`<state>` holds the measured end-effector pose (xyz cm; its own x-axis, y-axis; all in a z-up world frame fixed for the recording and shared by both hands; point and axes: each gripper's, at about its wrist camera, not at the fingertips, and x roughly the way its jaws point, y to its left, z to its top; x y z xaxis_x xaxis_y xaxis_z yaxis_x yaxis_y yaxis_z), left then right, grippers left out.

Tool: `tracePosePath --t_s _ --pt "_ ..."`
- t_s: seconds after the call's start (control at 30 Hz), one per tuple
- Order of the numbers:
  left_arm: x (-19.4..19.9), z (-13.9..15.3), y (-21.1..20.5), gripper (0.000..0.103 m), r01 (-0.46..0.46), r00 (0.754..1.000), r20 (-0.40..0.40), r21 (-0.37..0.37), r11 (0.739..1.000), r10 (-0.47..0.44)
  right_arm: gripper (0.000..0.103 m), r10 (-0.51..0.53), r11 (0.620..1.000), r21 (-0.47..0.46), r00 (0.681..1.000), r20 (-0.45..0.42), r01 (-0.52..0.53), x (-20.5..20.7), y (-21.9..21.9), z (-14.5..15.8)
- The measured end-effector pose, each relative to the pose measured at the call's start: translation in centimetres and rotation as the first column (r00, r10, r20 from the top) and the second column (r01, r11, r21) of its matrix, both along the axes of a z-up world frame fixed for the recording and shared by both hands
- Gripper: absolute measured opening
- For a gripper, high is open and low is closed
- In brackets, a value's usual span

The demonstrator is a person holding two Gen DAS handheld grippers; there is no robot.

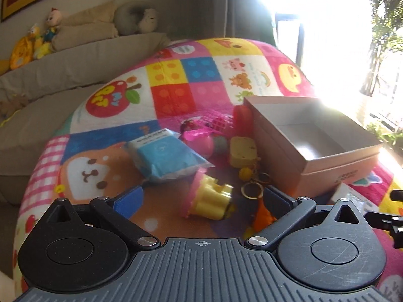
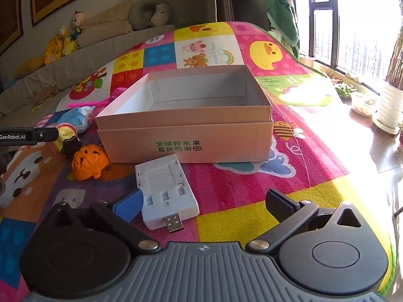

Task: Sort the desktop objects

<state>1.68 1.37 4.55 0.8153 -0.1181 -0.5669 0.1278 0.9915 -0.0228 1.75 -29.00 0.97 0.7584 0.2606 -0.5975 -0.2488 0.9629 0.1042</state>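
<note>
Underneath everything lies a bright patchwork play mat [image 2: 239, 188], running off toward a sofa [image 1: 75, 60] on one side and a sunlit window on the other; glare washes out its far right edge in the left wrist view. On the mat sits an open cardboard box [image 2: 185, 136], its lid nested under it, and its white inside looks bare as far as both views show. To the box's right the mat is open, with nothing on it up to the edge.

Left of the box the small things crowd together: a blue packet in clear wrap [image 1: 166, 156], a yellow and pink toy [image 1: 210, 198] lying on its side, a yellow cheese-shaped block [image 1: 243, 154], an orange pumpkin charm [image 2: 89, 162] on key rings [image 1: 252, 188], and a pink ball [image 1: 205, 143] further back. More pink bits behind them are too blurred to make out.

Just in front of the box lies a white charger [image 2: 166, 188] with a USB plug pointing at the camera.

The left gripper [image 1: 201, 197] is spread wide, holding nothing, hovering with the yellow toy between its fingers. The right gripper [image 2: 204, 205] is equally wide and holds nothing, its blue finger [image 2: 128, 205] just beside the charger's left edge; contact is unclear.
</note>
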Motion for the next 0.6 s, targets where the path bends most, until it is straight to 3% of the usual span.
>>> tracePosePath --t_s 0.07,0.17,0.3,0.47,0.6 --pt "-0.7 -0.5 -2.0 0.103 0.099 0.995 -0.020 -0.015 0.995 -0.100 0.103 0.001 1.000 -0.002 1.000 -0.003 -0.001 0.0 0.1 0.0" --pt "-0.8 -1.8 -4.9 0.103 0.141 0.990 -0.027 0.053 0.989 -0.140 0.103 -0.002 1.000 0.000 1.000 -0.003 0.002 0.0 0.1 0.0" --pt "0.4 -2.4 -6.0 0.083 0.121 0.993 -0.027 0.075 0.990 -0.119 0.103 -0.001 1.000 0.004 1.000 -0.002 0.001 0.0 0.0 0.0" --pt "1.6 -3.1 -6.3 0.077 0.123 0.992 -0.050 0.079 0.989 -0.119 0.103 0.010 1.000 0.000 1.000 -0.003 -0.010 0.1 0.1 0.0" --pt "1.3 -3.8 -6.8 0.059 0.144 0.988 -0.064 0.109 0.983 -0.138 0.103 0.058 0.997 -0.044 0.998 0.003 -0.058 -0.1 1.1 0.1"
